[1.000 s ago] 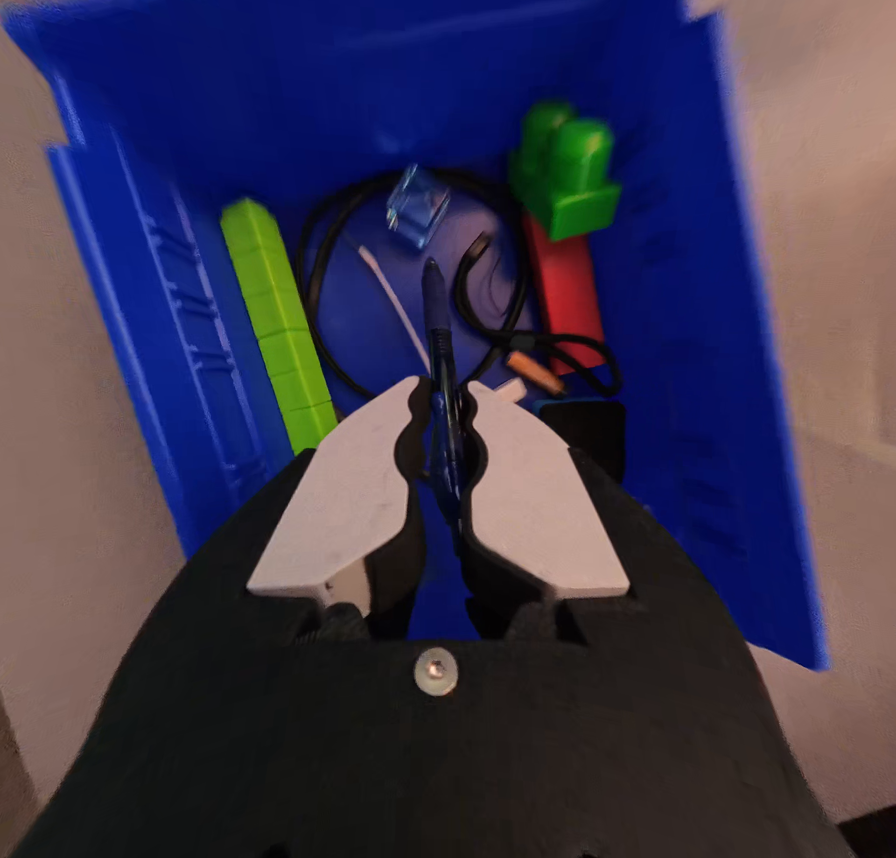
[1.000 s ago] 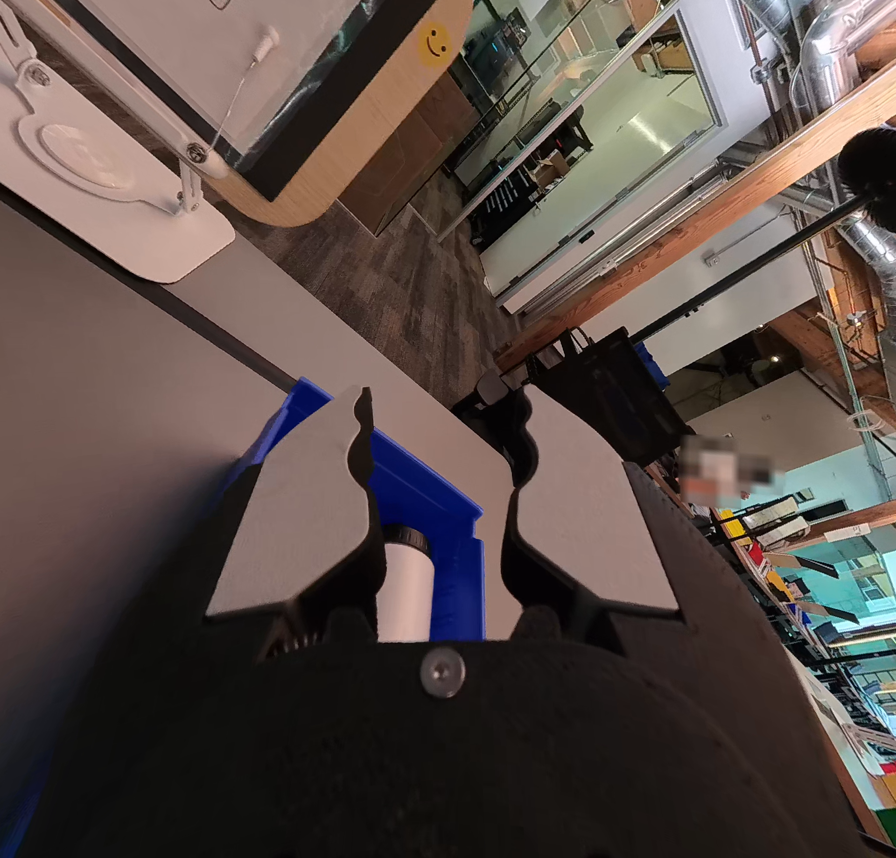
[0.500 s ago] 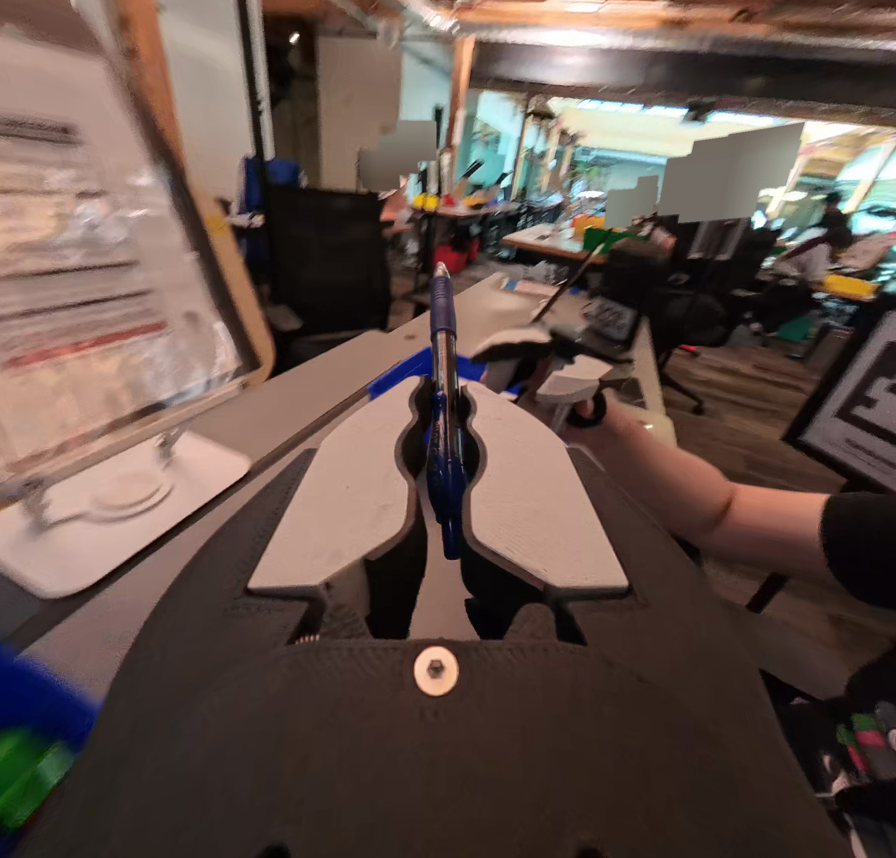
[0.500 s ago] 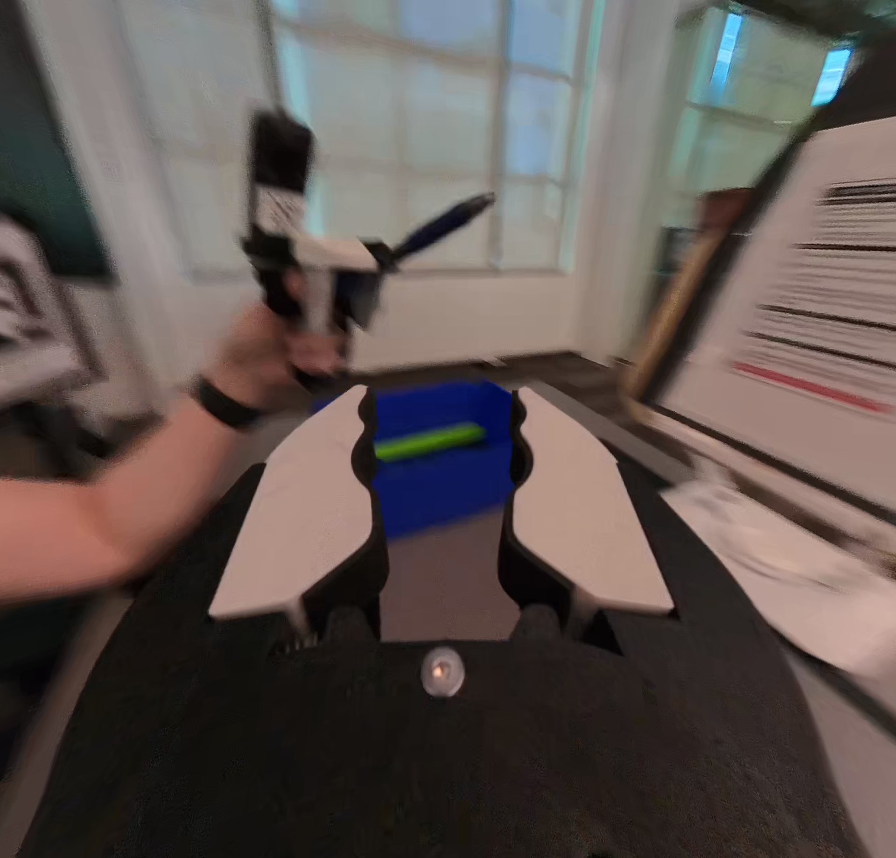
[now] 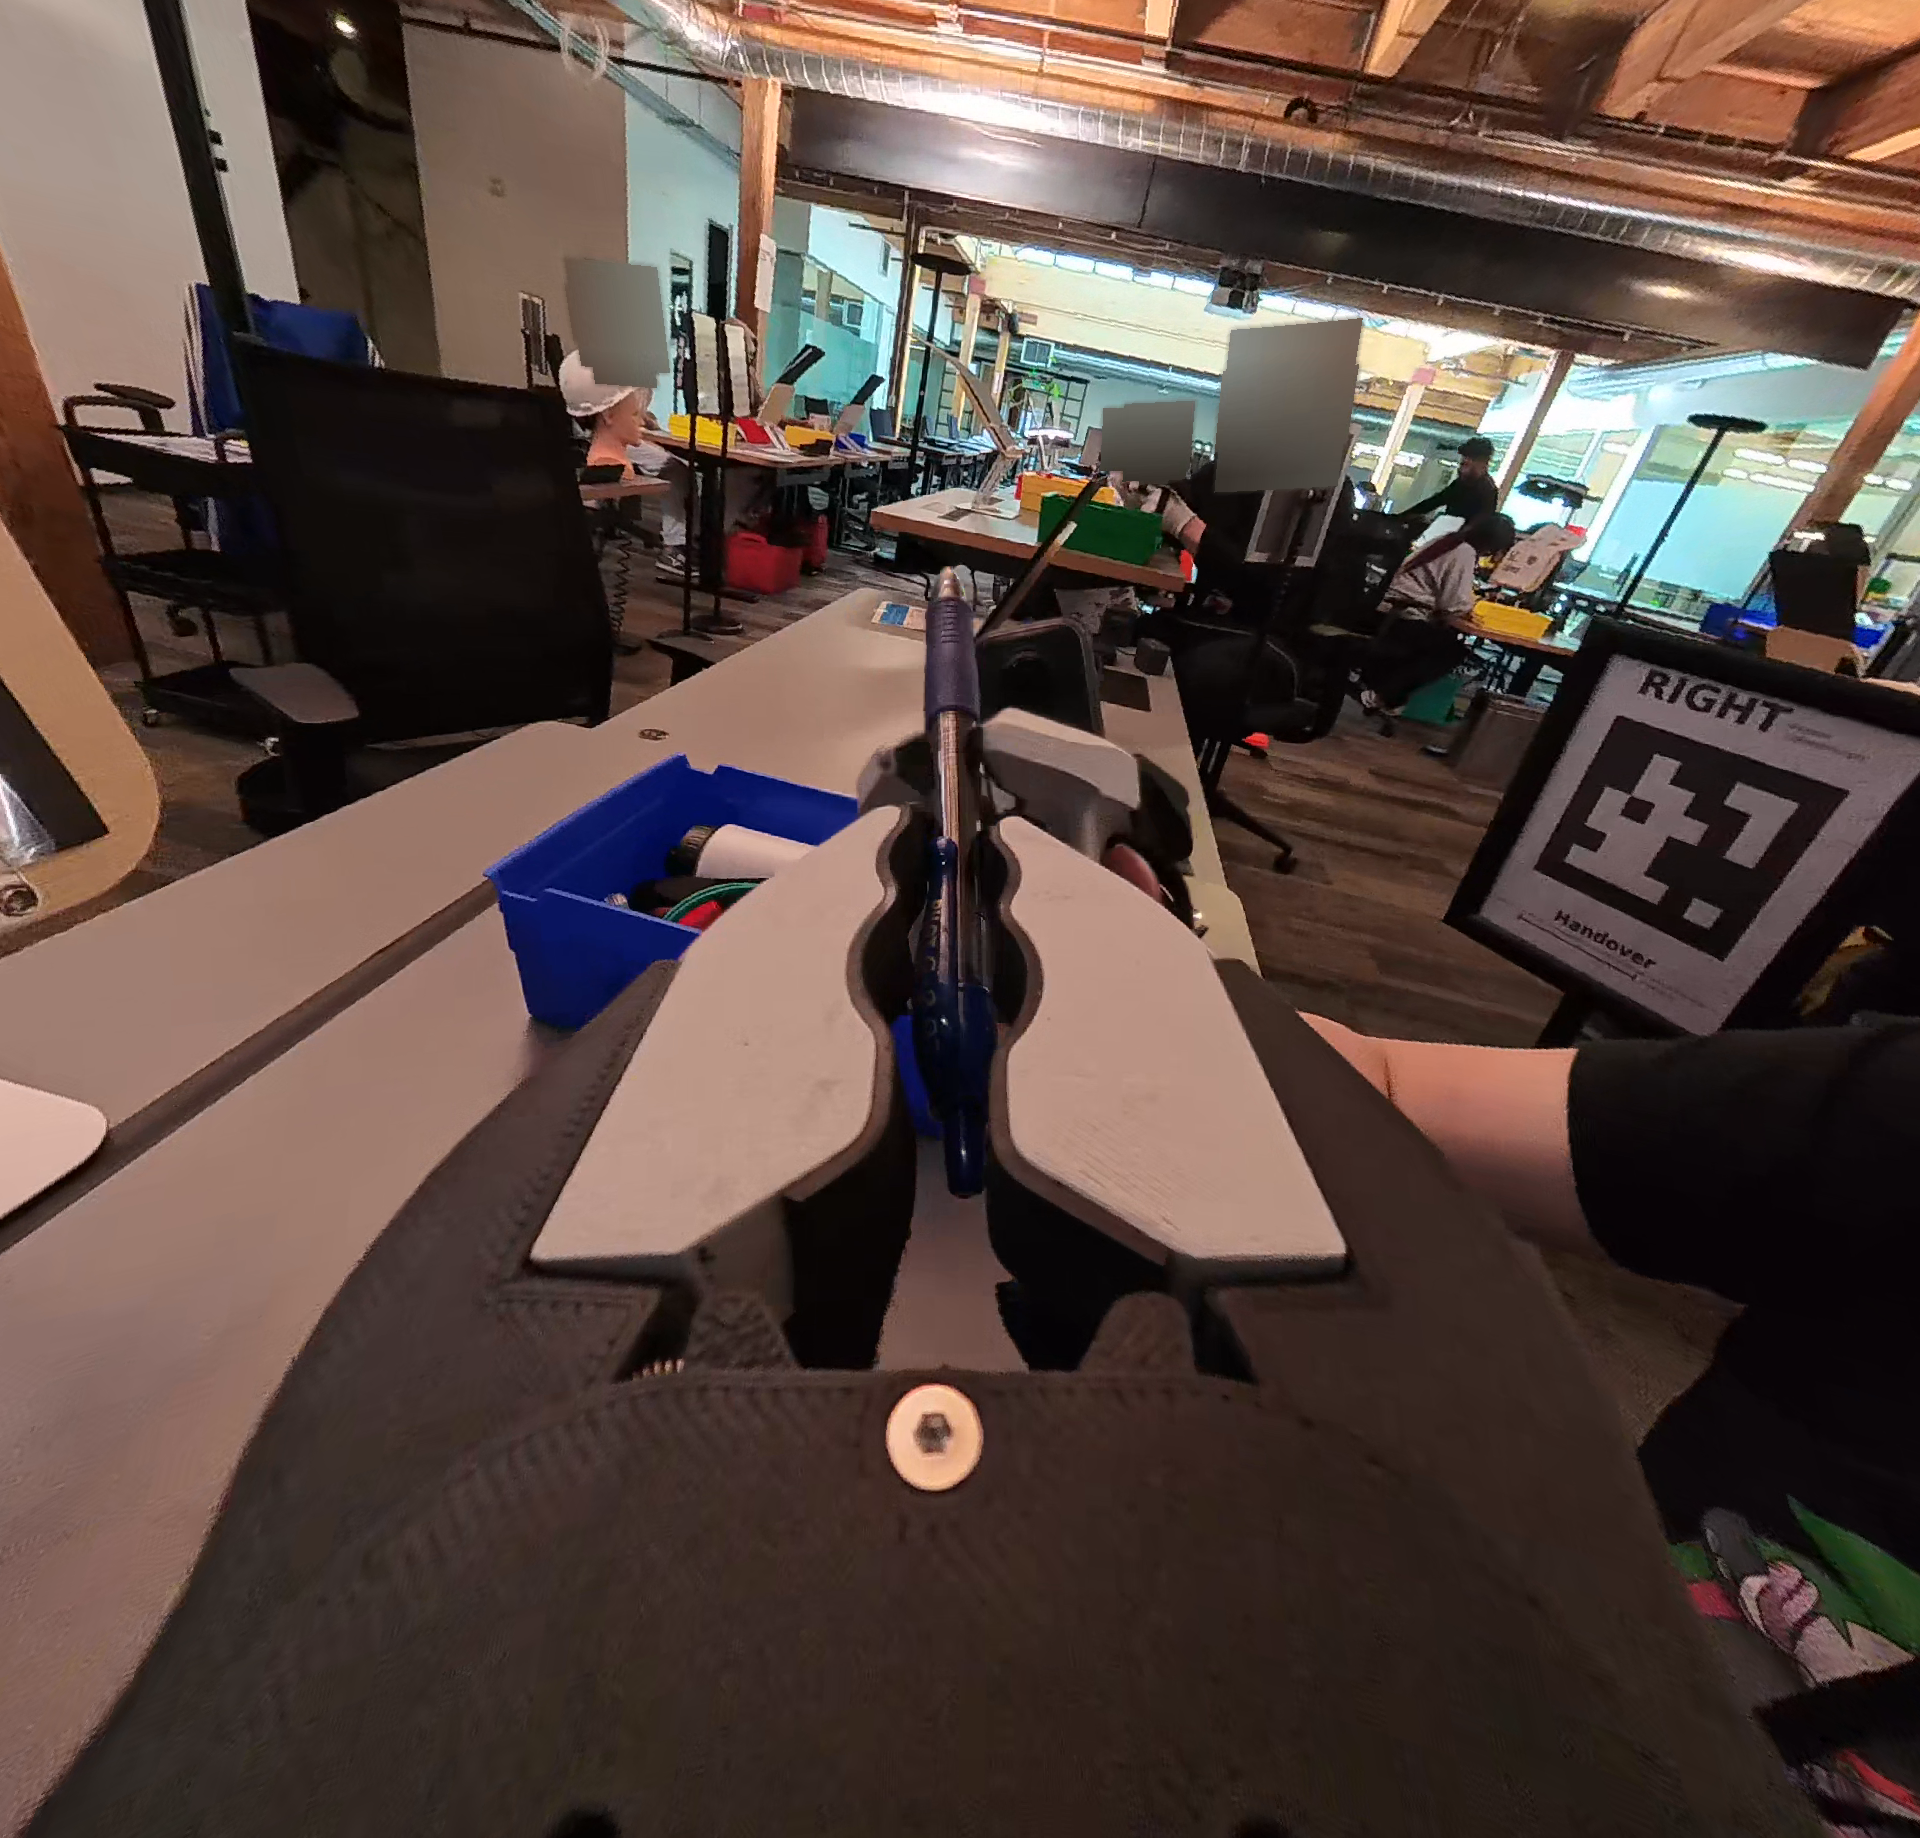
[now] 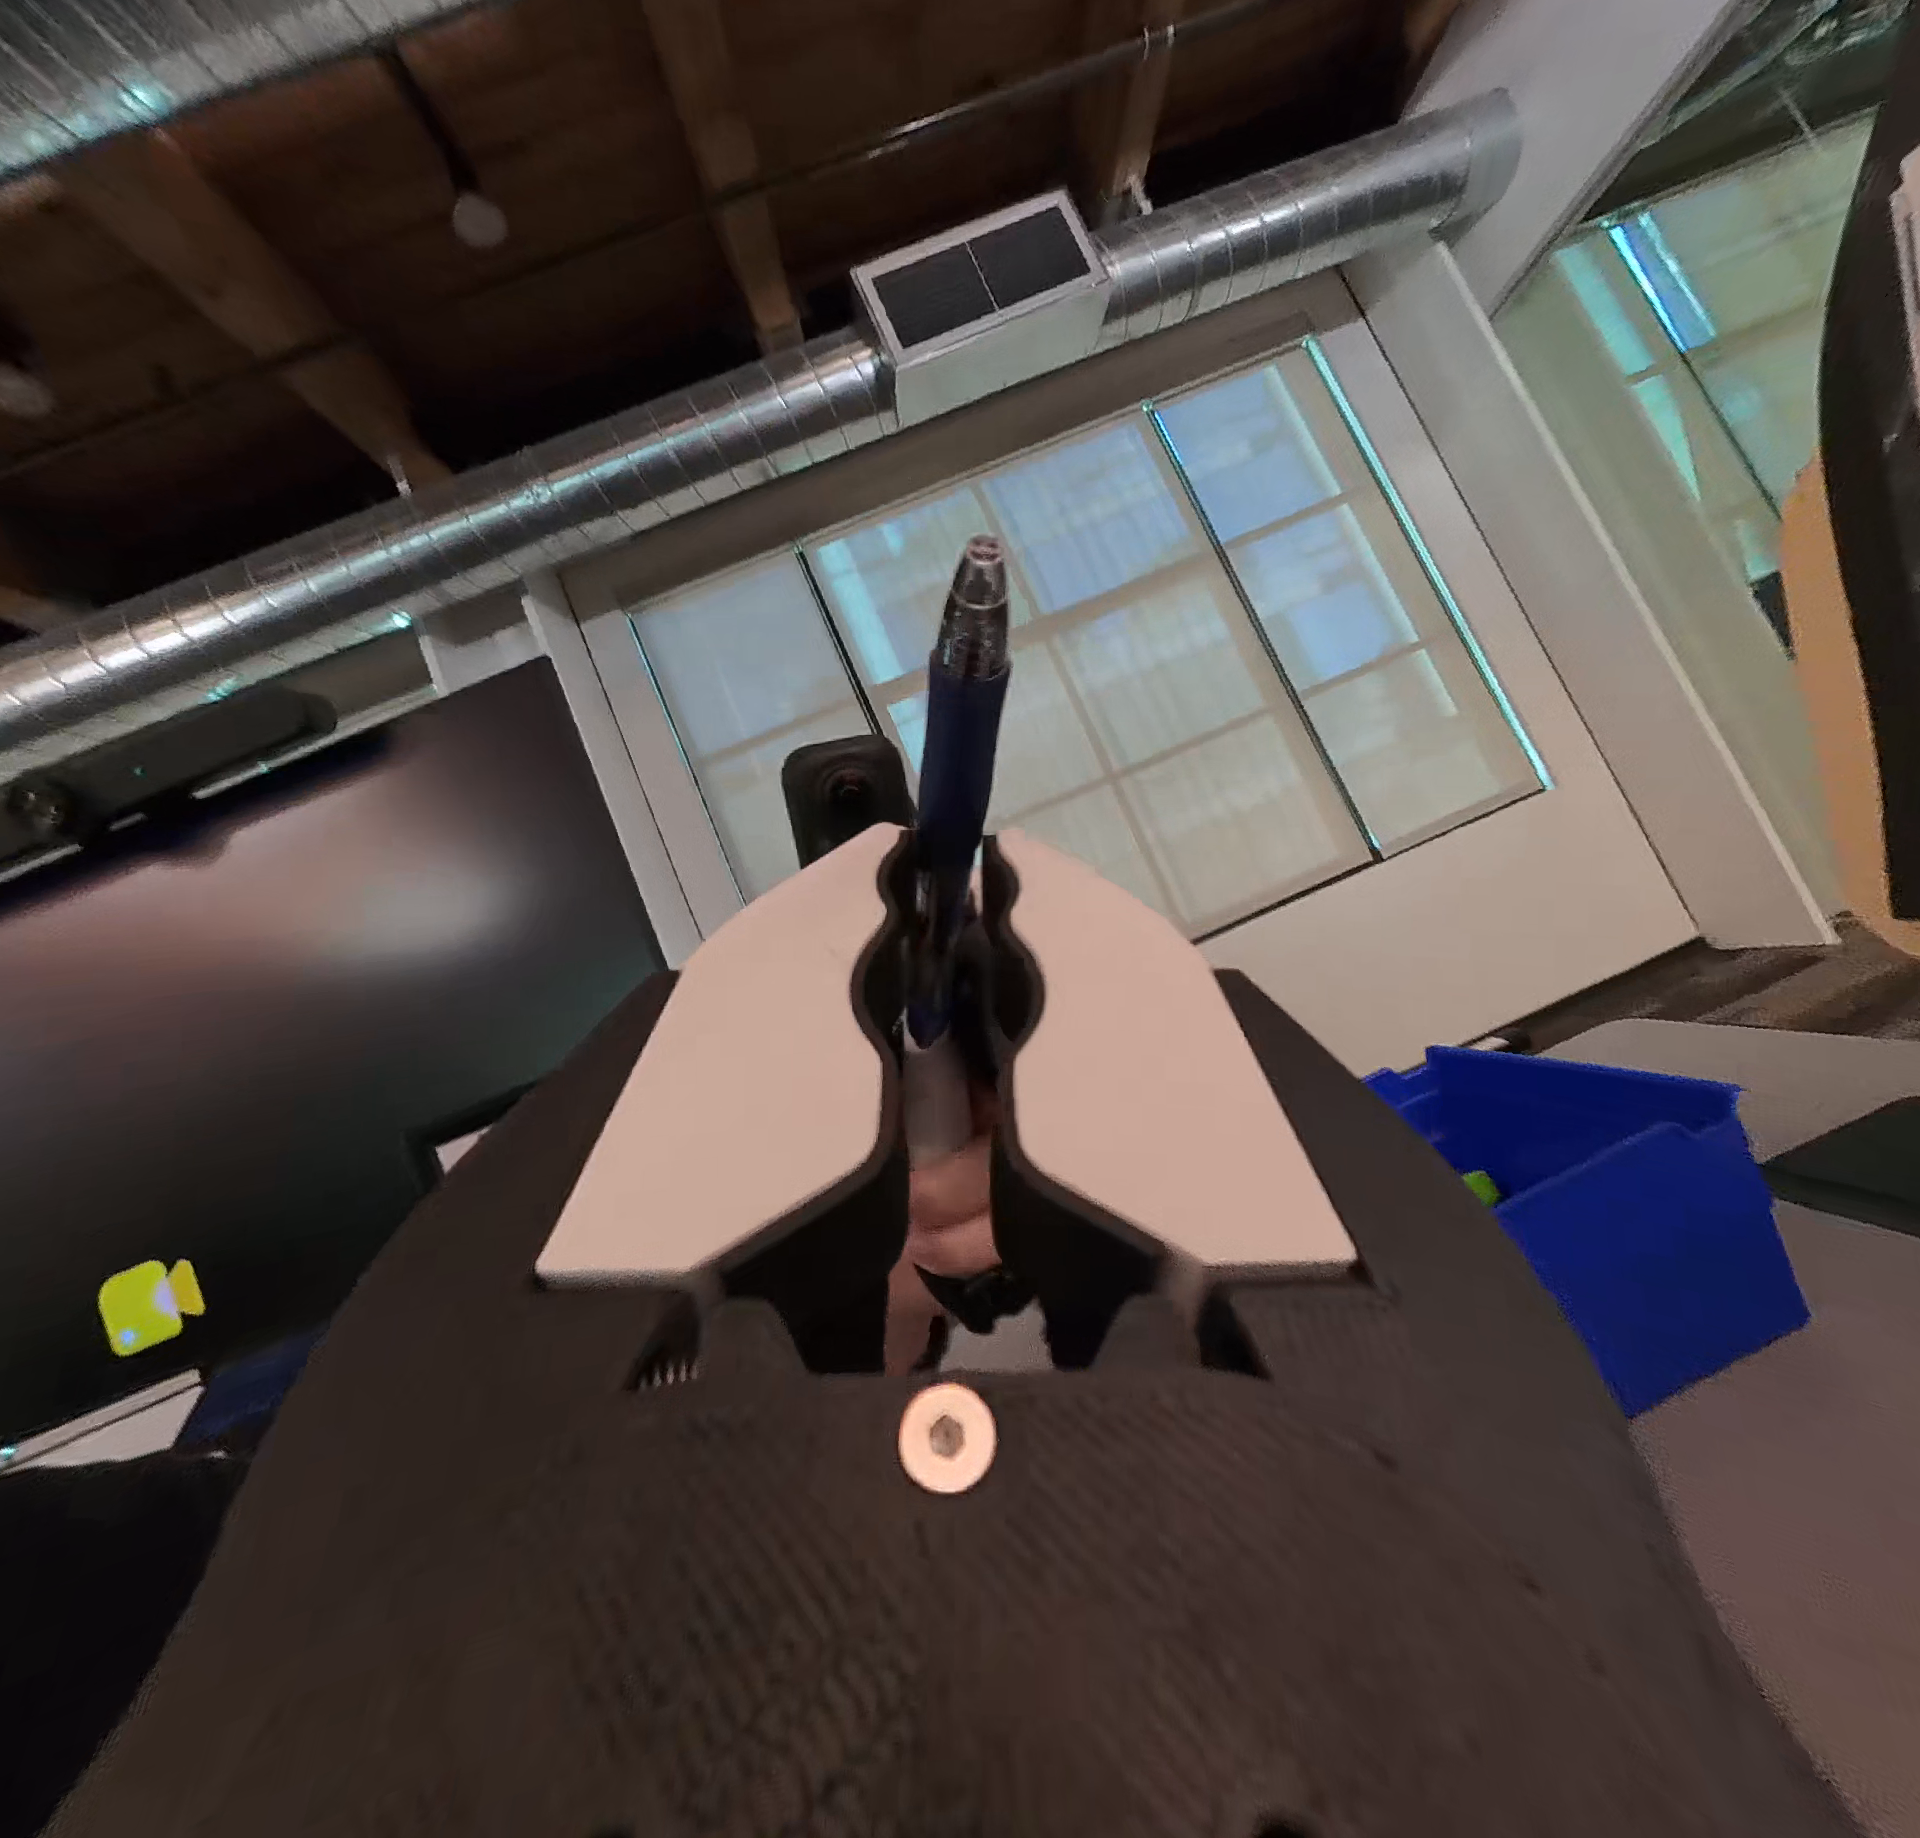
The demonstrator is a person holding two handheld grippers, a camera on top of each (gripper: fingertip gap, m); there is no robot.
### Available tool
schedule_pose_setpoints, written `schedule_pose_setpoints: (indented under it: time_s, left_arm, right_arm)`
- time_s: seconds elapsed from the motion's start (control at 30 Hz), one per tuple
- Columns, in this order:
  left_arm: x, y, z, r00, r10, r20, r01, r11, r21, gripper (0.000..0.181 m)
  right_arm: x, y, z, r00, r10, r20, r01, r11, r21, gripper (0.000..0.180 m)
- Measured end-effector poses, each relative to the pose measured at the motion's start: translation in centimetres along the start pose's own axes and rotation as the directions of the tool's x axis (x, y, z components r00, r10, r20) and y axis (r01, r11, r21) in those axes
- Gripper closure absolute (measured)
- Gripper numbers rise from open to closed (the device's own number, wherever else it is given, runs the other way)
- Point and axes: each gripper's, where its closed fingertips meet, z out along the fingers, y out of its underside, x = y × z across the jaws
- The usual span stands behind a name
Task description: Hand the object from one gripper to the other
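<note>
A blue pen [image 5: 948,708] stands upright above the grey table [image 5: 260,957]. My left gripper [image 5: 948,832] is shut on its lower barrel. My right gripper [image 5: 961,765] faces it from the far side and grips the pen just above the left fingertips. In the right wrist view my right gripper [image 6: 945,843] is shut on the pen [image 6: 961,708], whose clear tip points up toward the window. The left gripper's camera [image 6: 842,791] peeks out behind the right fingers; a hand shows through the gap below.
A blue bin [image 5: 582,915] holding several items sits on the table ahead left. Another blue bin [image 6: 1621,1217] shows at right in the right wrist view. A framed marker sign [image 5: 1683,832] stands at right. A black office chair [image 5: 416,541] is behind the table. Left and right tips are no more than a few centimetres apart.
My left gripper lifted the pen out of the blue bin and turned it upright. My right gripper, open half a second ago, came in and closed on the pen.
</note>
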Motion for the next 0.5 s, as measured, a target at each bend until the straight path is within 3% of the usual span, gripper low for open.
schedule_pose_setpoints:
  time_s: [0.1, 0.17, 0.27, 0.3, 0.37, 0.43, 0.5]
  left_arm:
    - [-0.2, 0.7, 0.3, 1.000, -0.009, -0.008, 0.008, 0.999, -0.032, 0.171]
    - [-1.0, 0.9, 0.1, 0.999, -0.001, 0.035, 0.002, 0.999, -0.050, 0.169]
    - [-2.3, 0.3, -0.6, 0.987, 0.067, 0.144, -0.061, 0.997, -0.045, 0.135]
    - [-2.3, 0.1, -0.8, 0.983, 0.090, 0.163, -0.082, 0.995, -0.053, 0.129]
    - [-2.2, 0.0, -1.4, 0.977, 0.120, 0.178, -0.105, 0.990, -0.090, 0.128]
    - [-1.8, -0.2, -1.8, 0.978, 0.116, 0.175, -0.098, 0.989, -0.110, 0.126]
    - [-0.8, -0.6, -1.8, 0.979, 0.132, 0.153, -0.118, 0.988, -0.100, 0.123]
  right_arm:
    - [0.0, 0.2, -0.2, 1.000, 0.021, 0.003, -0.020, 1.000, -0.021, 0.169]
    - [0.7, 0.4, 0.0, 0.998, -0.052, -0.037, 0.049, 0.995, -0.084, 0.169]
    - [2.8, 0.3, -0.6, 0.907, -0.390, -0.156, 0.354, 0.909, -0.219, 0.169]
    - [3.3, 0.2, -0.8, 0.829, -0.534, -0.168, 0.481, 0.833, -0.273, 0.169]
    - [3.5, -0.1, -1.2, 0.576, -0.806, -0.135, 0.725, 0.580, -0.372, 0.169]
    - [3.1, 0.1, -1.4, 0.232, -0.972, -0.026, 0.871, 0.220, -0.439, 0.169]
    - [2.8, 0.2, -1.5, -0.116, -0.991, 0.071, 0.863, -0.136, -0.487, 0.169]
